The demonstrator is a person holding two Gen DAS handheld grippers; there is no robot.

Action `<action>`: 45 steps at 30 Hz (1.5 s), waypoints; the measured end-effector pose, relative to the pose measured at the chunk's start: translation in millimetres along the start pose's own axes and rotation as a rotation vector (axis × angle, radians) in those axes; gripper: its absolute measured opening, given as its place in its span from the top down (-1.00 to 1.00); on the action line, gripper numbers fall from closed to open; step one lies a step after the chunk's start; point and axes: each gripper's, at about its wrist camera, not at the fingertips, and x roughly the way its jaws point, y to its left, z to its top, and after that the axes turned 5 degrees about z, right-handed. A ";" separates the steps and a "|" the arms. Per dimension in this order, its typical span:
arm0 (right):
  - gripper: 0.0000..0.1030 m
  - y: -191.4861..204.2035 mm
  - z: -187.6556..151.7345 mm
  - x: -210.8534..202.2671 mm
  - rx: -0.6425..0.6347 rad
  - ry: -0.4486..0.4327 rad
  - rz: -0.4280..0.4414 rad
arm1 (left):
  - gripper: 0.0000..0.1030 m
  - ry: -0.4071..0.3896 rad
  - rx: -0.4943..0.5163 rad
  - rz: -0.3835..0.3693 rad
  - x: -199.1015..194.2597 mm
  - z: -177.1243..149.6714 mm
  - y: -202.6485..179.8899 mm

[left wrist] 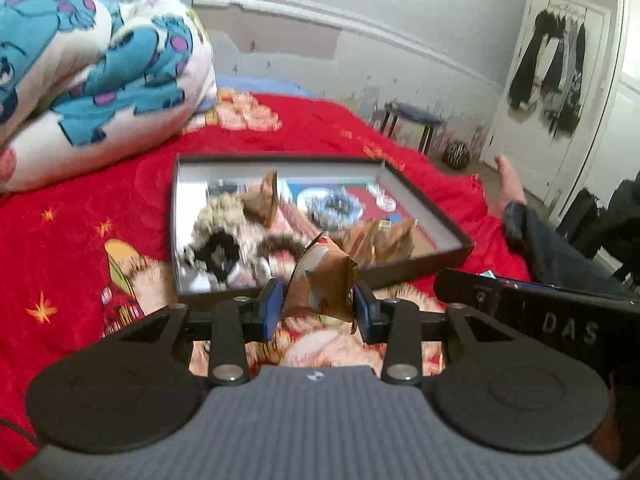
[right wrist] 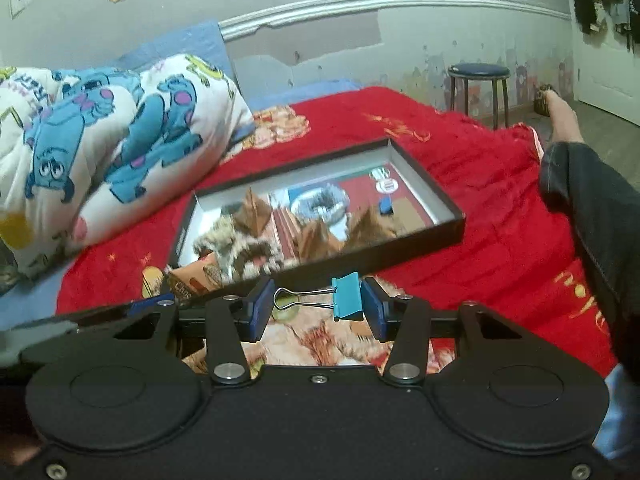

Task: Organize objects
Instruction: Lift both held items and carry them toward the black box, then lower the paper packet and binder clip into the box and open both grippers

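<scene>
A bed covered with a red cartoon-print blanket (left wrist: 328,128) fills a room with grey, patchy walls, and a shallow black-rimmed box tray (right wrist: 448,236) lies on the blanket as the landmark for everything else. To the left of the tray a bundled white duvet with blue monster print (right wrist: 120,132) is heaped against the wall end of the bed. Inside the tray, toward its left part, sit fuzzy scrunchies (left wrist: 218,236), blurred in both views, with brown triangular snack packets (right wrist: 254,214) standing among them; a blue-and-grey scrunchie (right wrist: 320,204) lies further back, and small items in the far right corner are too blurred to name. Just in front of the tray's near wall, the left gripper (left wrist: 318,310) has its blue pads closed narrowly on a crumpled brown snack wrapper (left wrist: 324,280), which sticks up between them above the blanket. The right gripper (right wrist: 318,308) is likewise narrowed, its pads pressing a blue binder clip (right wrist: 346,296) endwise, the silver wire handle toward the left pad and the blue body against the right pad. Beyond the tray to the right a dark-topped stool (right wrist: 478,74) stands by the wall, and to the tray's right a person's dark-trousered leg and bare foot (right wrist: 562,116) rest along the bed edge.
</scene>
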 end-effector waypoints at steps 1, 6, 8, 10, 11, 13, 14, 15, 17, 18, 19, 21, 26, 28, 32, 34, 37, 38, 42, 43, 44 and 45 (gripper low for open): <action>0.10 1.1 5.3 -1.1 0.006 -0.007 -0.001 | 0.18 -0.017 -0.003 -0.002 -3.4 3.3 1.7; 0.11 6.1 30.2 -7.9 0.027 -0.055 0.010 | 0.18 -0.100 -0.015 0.020 -16.5 23.8 7.2; 0.11 7.6 40.8 -8.6 0.032 -0.079 0.013 | 0.18 -0.126 -0.026 0.012 -20.1 31.9 7.1; 0.11 7.6 51.9 -7.9 0.047 -0.095 0.013 | 0.18 -0.144 -0.025 0.006 -22.1 40.0 5.8; 0.11 6.9 56.4 -8.4 0.052 -0.102 0.013 | 0.18 -0.156 -0.021 0.006 -22.8 44.7 4.6; 0.11 4.2 66.0 -10.0 0.061 -0.122 0.004 | 0.18 -0.169 -0.019 -0.002 -22.3 52.6 4.4; 0.11 2.0 70.0 -10.8 0.066 -0.131 0.002 | 0.18 -0.176 -0.018 -0.007 -20.3 57.8 4.1; 0.11 -0.3 74.4 -10.8 0.068 -0.140 -0.005 | 0.18 -0.182 -0.016 -0.006 -17.7 62.7 3.7; 0.11 -6.3 83.9 -7.8 0.069 -0.145 -0.024 | 0.18 -0.188 -0.004 0.009 -9.8 76.4 1.1; 0.11 -10.2 89.5 -4.8 0.072 -0.142 -0.033 | 0.17 -0.189 -0.003 0.014 -5.5 83.4 0.4; 0.11 -13.9 95.8 0.6 0.071 -0.125 -0.057 | 0.17 -0.179 -0.006 0.018 -0.9 89.4 0.1; 0.11 -18.7 106.9 12.2 0.070 -0.098 -0.096 | 0.17 -0.136 -0.009 0.052 12.4 104.4 -0.8; 0.11 -25.0 137.4 58.8 0.058 -0.036 -0.115 | 0.17 -0.089 0.005 0.121 53.2 124.6 4.9; 0.10 -25.6 145.7 83.6 0.066 0.002 -0.079 | 0.16 -0.060 -0.007 0.110 72.1 125.5 12.6; 0.10 -32.7 153.3 139.5 0.103 0.070 -0.022 | 0.16 -0.034 -0.023 0.139 110.2 121.2 34.7; 0.10 -31.0 156.2 172.9 0.086 0.114 -0.016 | 0.16 -0.005 -0.039 0.140 128.0 117.3 48.2; 0.10 -25.3 154.1 214.7 0.036 0.169 -0.030 | 0.15 0.034 -0.055 0.120 149.9 106.7 63.9; 0.10 -24.3 152.1 227.8 0.031 0.191 -0.031 | 0.15 0.055 -0.059 0.122 157.8 103.7 67.2; 0.10 -21.2 141.7 260.0 0.024 0.250 -0.040 | 0.13 0.095 -0.090 0.100 173.7 95.5 71.7; 0.10 -19.9 139.3 265.6 0.011 0.257 -0.049 | 0.12 0.107 -0.094 0.095 176.0 92.6 71.5; 0.10 -18.9 137.0 269.2 0.005 0.263 -0.051 | 0.12 0.116 -0.095 0.107 178.2 90.2 71.0; 0.10 -18.5 135.1 273.0 0.003 0.269 -0.049 | 0.10 0.120 -0.094 0.122 179.8 88.1 70.4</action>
